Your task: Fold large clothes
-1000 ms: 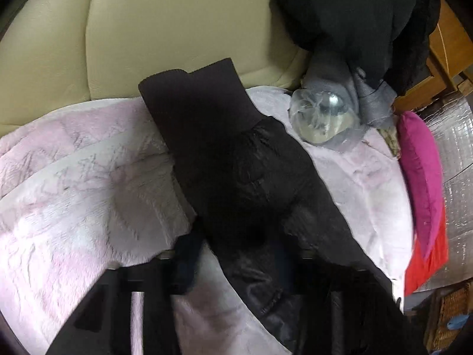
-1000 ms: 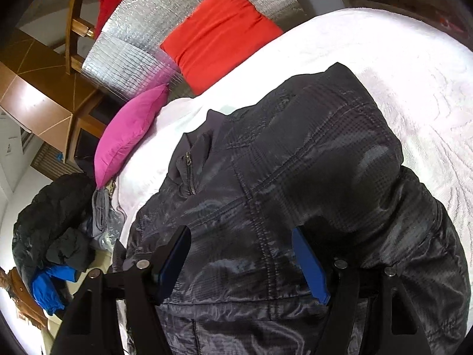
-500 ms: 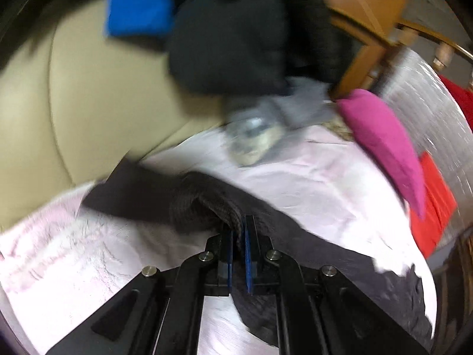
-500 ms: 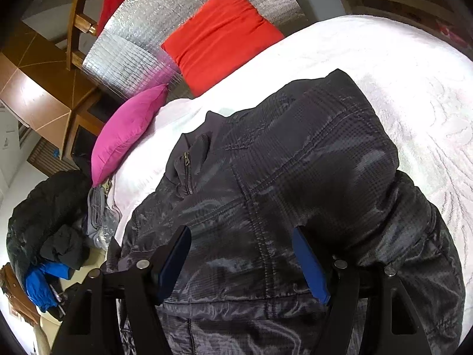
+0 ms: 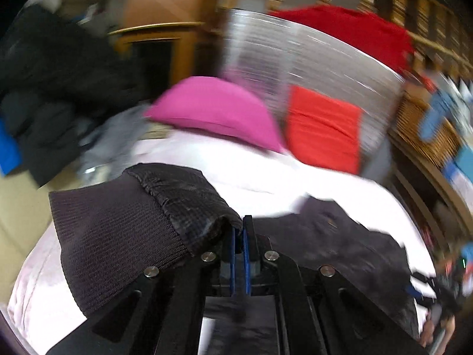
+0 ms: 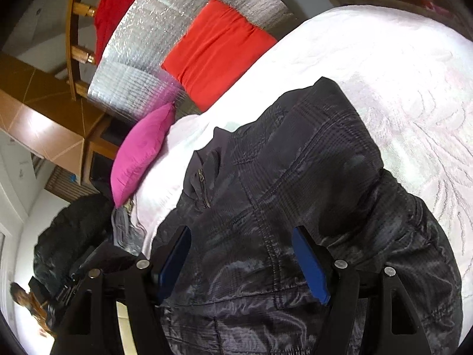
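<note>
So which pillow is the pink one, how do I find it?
Look at the white bed. At its far edge two pillows lean by a shiny silver sheet. The pink pillow is the smaller one, nearer the black coat pile; its neighbour is red.

Both the left gripper (image 5: 239,230) and the right gripper (image 6: 244,261) have matte black linkage arms, round silver screws at the pivots, and blue pads on the fingers (image 6: 310,267).

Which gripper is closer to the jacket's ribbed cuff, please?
Left. The left gripper is shut on the sleeve beside the ribbed cuff; the right gripper hovers open over the jacket body.
</note>
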A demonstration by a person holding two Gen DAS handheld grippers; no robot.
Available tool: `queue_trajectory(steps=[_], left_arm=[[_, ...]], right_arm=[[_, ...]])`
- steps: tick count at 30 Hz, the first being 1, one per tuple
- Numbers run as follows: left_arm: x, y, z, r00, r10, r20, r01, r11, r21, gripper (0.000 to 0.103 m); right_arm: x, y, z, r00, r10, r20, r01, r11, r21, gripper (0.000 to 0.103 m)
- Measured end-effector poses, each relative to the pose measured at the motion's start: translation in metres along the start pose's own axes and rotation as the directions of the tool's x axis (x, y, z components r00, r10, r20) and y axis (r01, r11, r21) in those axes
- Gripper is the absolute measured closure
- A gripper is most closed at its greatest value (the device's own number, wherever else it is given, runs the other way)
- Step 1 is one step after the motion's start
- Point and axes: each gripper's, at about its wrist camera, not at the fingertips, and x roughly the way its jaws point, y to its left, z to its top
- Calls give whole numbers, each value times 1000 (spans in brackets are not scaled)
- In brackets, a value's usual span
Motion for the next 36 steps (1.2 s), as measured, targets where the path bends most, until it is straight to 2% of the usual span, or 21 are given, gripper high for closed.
queue_trajectory(steps=[3,7,9,13,15,17,18,20,21,22,24,25,27,29,31,33,34,36], left_arm=[[8,-57,-17,997,-67,-30,70,994,86,99],[21,-115,-53,984,-147,-106,160,978,135,99],[34,-142,-78,969,-186,-163,211,965,153,99],[45,-180,-124,943,-222,-248,269,947,177,99],[59,-189,-146,914,-233,-333,306,934,186,98],[70,-192,-162,891,-202,-406,301,934,195,97],[74,-190,-168,873,-210,-440,315,932,180,92],[75,-182,-174,843,-256,-474,355,925,132,75],[71,-174,-174,834,-279,-475,369,924,105,62],[61,-166,-172,831,-326,-450,399,914,75,56],[38,-151,-164,843,-390,-371,448,891,81,49],[27,-143,-160,857,-399,-327,452,886,101,39],[4,-126,-145,900,-384,-206,416,898,142,31],[-10,-105,-124,933,-342,-112,355,926,129,31],[-12,-79,-110,952,-301,-57,304,950,64,30],[-2,-43,-102,977,-214,-20,213,976,-48,30],[7,-22,-100,988,-151,-22,147,980,-131,30],[25,2,-99,995,-85,-51,71,970,-231,32]], right_arm=[[-4,-4,2,1000,24,-1,-24,999,28,29],[-8,-8,5,999,44,-5,-44,998,53,29],[-10,-11,7,999,53,-7,-53,996,70,29],[-13,-20,10,997,77,-12,-75,992,106,29],[-15,-23,11,996,92,-20,-89,989,121,29],[-14,-25,11,994,105,-37,-99,986,133,29],[-13,-25,11,993,109,-45,-102,985,136,29],[-11,-26,8,992,112,-66,-102,986,134,29],[-10,-25,7,991,110,-75,-100,987,129,29],[-9,-24,6,991,108,-80,-97,987,125,29],[-8,-21,3,991,102,-87,-92,990,110,29],[-8,-17,1,991,96,-92,-87,992,90,29],[-6,-11,-4,992,77,-99,-72,996,50,29],[-3,-2,-9,992,56,-115,-57,998,-4,29],[1,8,-18,989,45,-139,-54,997,-61,29],[4,17,-25,987,41,-157,-58,993,-105,29],[7,23,-30,985,39,-170,-61,990,-128,29],[15,32,-41,977,44,-209,-79,984,-162,29]])
